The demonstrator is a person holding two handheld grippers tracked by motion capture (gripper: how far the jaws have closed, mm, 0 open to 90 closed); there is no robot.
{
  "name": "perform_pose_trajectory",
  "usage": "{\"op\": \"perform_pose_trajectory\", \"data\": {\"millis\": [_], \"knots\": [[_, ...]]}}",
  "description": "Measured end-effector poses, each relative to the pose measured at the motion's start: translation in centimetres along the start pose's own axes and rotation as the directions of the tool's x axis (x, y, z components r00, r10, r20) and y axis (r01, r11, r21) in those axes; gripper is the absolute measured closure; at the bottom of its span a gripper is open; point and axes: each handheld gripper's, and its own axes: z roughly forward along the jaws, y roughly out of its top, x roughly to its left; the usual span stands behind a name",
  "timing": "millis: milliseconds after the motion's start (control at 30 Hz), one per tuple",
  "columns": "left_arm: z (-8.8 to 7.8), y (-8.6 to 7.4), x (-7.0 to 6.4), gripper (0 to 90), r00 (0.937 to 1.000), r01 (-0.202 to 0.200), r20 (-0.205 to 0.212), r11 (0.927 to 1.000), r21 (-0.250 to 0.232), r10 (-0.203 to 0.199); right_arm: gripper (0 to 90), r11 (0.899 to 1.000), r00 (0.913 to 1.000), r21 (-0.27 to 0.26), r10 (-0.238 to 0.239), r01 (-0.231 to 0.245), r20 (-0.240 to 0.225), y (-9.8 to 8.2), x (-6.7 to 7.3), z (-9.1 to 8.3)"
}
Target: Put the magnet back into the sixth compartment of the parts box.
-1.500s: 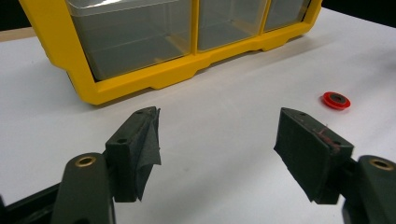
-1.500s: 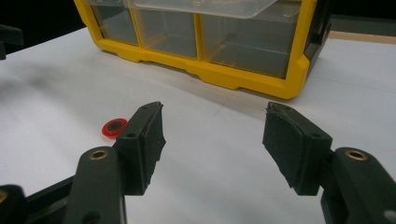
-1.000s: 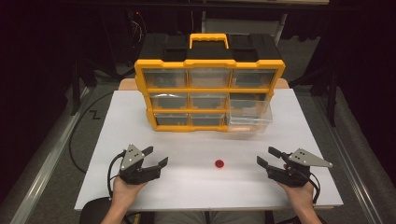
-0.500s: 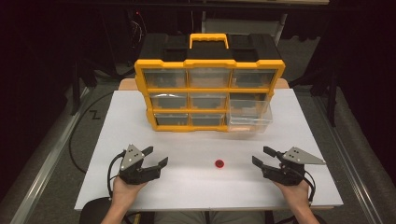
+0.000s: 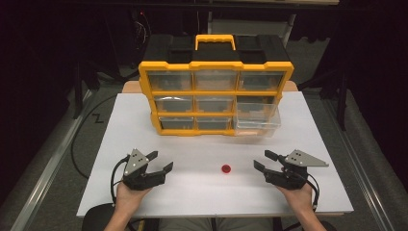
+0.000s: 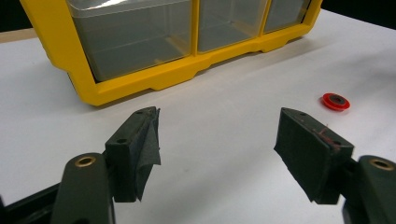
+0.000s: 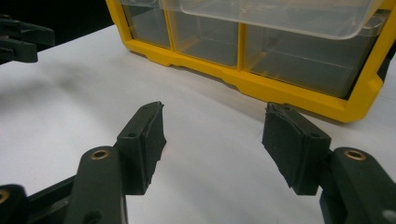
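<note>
Jaws of both grippers stand apart, holding nothing. Right gripper [image 5: 266, 161] lies nearer the red disc [image 5: 225, 168], which rests flat on the white table [image 5: 192, 192] between it and left gripper [image 5: 160, 161]; an open clear drawer [image 5: 256, 120] projects from the yellow organizer [image 5: 215, 67] beyond.

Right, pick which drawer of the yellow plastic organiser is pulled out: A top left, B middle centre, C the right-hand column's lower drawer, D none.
C: the clear plastic drawer at the lower right of the yellow plastic organiser juts out over the white table; the others sit flush.
</note>
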Motion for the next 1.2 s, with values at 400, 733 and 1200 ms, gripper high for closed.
{"op": "perform_pose_trajectory", "data": {"millis": [400,733,1200], "knots": [[0.0,0.0,0.0,30.3,1.0,0.002,0.0,1.0,-0.003,-0.002,40.5,1.0,0.9996,0.0,-0.009,0.009,-0.026,0.5,0.6,1.1],[0.0,0.0,0.0,30.3,1.0,0.002,0.001,1.0,-0.004,-0.002,40.7,1.0,0.9988,0.0,-0.015,0.015,-0.047,1.0,1.2,2.0],[0.0,0.0,0.0,30.3,1.0,0.002,0.001,1.0,-0.007,-0.002,41.6,1.0,0.9973,0.011,-0.021,0.022,-0.071,1.5,1.9,3.6]]}}
